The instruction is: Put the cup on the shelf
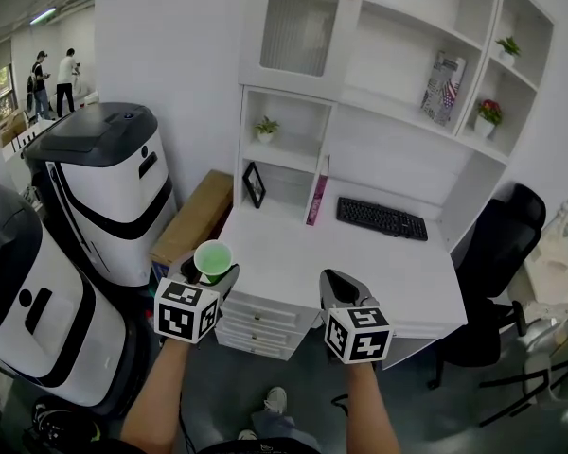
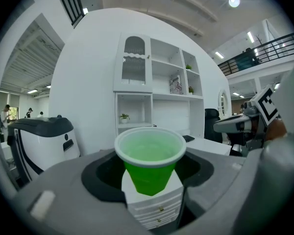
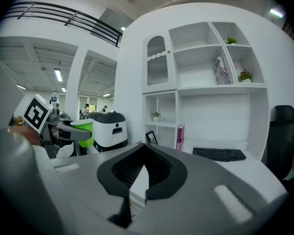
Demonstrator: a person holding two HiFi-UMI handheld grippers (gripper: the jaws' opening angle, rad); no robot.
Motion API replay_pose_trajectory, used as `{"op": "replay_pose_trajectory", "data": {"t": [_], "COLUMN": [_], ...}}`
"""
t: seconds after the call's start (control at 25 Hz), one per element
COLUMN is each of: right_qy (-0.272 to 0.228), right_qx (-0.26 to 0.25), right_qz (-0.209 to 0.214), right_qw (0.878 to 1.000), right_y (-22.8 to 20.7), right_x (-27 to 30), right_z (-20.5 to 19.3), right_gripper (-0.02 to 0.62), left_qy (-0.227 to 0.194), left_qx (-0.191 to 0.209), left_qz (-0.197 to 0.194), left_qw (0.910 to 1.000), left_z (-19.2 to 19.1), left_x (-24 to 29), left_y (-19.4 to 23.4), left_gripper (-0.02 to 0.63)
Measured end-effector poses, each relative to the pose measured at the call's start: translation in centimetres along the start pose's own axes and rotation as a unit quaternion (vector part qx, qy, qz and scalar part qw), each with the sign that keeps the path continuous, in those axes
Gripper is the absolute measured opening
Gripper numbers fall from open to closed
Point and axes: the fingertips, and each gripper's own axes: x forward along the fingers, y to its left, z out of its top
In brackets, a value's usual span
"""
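Cup (image 2: 150,160), green with white rim, upright and clamped between the jaws of the left gripper (image 1: 209,274). Held in the air over the front left corner of the white desk (image 1: 293,253), well apart from the shelf (image 1: 282,156) at the back. Right gripper (image 1: 335,284) just beside, over the front edge of the desk, jaws pressed together with nothing between. Black keyboard (image 1: 381,218) lying farther back on the desk, small potted plant (image 1: 265,128) standing on the shelf.

The cup (image 2: 149,173) is smooth green plastic; the desk (image 1: 360,263) and shelf (image 1: 388,110) look matt, painted white.
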Motion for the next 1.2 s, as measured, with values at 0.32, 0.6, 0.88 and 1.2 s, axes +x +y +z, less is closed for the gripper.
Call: {"op": "replay_pose_trajectory", "data": {"t": [0.32,0.6,0.88,1.2], "right_qy": [-0.008,-0.014,-0.009,-0.005], "right_qx": [0.005,0.002,0.001,-0.001], "right_qz": [0.006,0.013,0.013,0.015], "right_qw": [1.0,1.0,1.0,1.0], "right_y": [-0.5,-2.0,-4.9,-7.7], "right_x": [3.3,7.6,12.9,18.5], "right_z": [0.7,1.8,3.3,5.1], "right_gripper": [0.025,0.025,0.025,0.025], "left_qy": [0.001,-0.003,-0.002,0.002], "left_qx": [0.012,0.013,0.011,0.014], "left_qz": [0.002,0.009,0.004,-0.004], "left_qw": [0.9999,0.9999,0.9999,0.9999], "left_z": [0.7,1.7,3.3,5.1], "left_x": [2.2,6.0,11.8,17.9], "left_y": [1.7,4.1,6.0,7.8], "left_gripper": [0.299,0.299,0.299,0.299]}}
